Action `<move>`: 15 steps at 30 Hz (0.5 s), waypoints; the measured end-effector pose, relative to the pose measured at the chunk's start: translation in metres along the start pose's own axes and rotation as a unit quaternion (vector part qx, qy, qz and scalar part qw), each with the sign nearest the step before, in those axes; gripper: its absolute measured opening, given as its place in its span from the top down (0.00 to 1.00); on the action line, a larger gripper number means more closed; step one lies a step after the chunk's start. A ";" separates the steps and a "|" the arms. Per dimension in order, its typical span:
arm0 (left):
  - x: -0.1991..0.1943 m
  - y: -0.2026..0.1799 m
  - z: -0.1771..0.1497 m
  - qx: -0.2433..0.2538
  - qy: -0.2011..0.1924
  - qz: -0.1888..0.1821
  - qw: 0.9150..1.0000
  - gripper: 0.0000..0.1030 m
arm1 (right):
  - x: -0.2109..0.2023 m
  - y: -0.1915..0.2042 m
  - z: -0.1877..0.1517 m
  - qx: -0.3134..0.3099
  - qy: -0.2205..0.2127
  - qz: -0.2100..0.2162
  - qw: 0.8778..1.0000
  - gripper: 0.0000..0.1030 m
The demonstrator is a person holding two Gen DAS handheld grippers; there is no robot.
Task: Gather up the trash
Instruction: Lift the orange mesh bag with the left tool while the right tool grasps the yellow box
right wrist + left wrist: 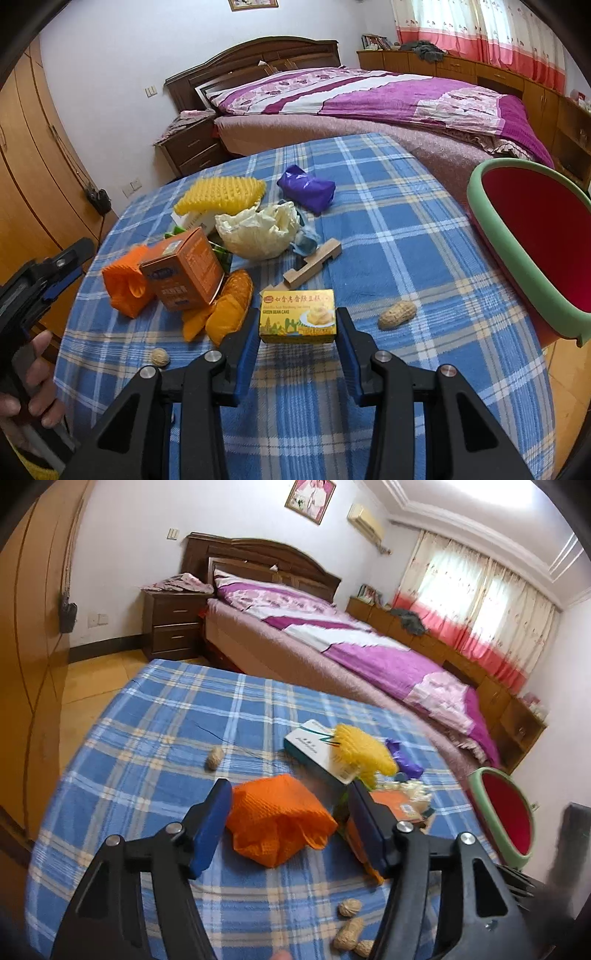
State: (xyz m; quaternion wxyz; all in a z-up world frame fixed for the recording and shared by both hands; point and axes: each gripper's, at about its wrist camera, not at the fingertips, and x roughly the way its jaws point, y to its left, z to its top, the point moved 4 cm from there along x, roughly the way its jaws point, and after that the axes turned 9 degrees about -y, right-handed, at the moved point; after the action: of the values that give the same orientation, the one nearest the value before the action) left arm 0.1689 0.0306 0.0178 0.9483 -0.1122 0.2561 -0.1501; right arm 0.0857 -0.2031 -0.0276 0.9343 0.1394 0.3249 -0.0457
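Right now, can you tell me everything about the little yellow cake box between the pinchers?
The small yellow cardboard box is rectangular, printed GREEN BEAN CAKE with a picture of pale cakes and green shapes below. It looks closed and undented. It sits flat and upright on the blue checked tablecloth, its printed face toward the camera, with the right gripper closed on its two sides. A peanut lies apart, beside it.

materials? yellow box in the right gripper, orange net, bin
Yellow box: printed cardboard, slightly glossy; crisp folded edges, label print. Orange net: foam mesh sleeve, matte; waffle texture, slumps softly. Bin: looks like moulded plastic, green rim, red inside, smooth with a dull sheen; could be rubbery, hard to tell.
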 end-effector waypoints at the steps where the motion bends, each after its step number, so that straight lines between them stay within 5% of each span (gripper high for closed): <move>1: 0.005 0.000 0.001 0.002 0.007 0.007 1.000 0.37 | -0.002 -0.001 0.000 0.002 -0.002 0.003 1.000 0.58; 10: 0.046 0.012 -0.026 -0.025 0.097 0.055 0.993 0.37 | -0.019 -0.017 0.007 0.022 -0.024 0.024 0.999 0.58; 15: 0.048 0.007 -0.039 -0.024 0.112 0.070 0.991 0.45 | -0.019 -0.025 0.007 0.029 -0.023 0.031 0.999 0.58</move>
State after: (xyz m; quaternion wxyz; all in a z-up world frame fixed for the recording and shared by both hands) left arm 0.1900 0.0157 -0.0386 0.9188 -0.0989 0.3716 -0.0893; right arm 0.0705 -0.2294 -0.0163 0.9380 0.1758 0.2974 -0.0295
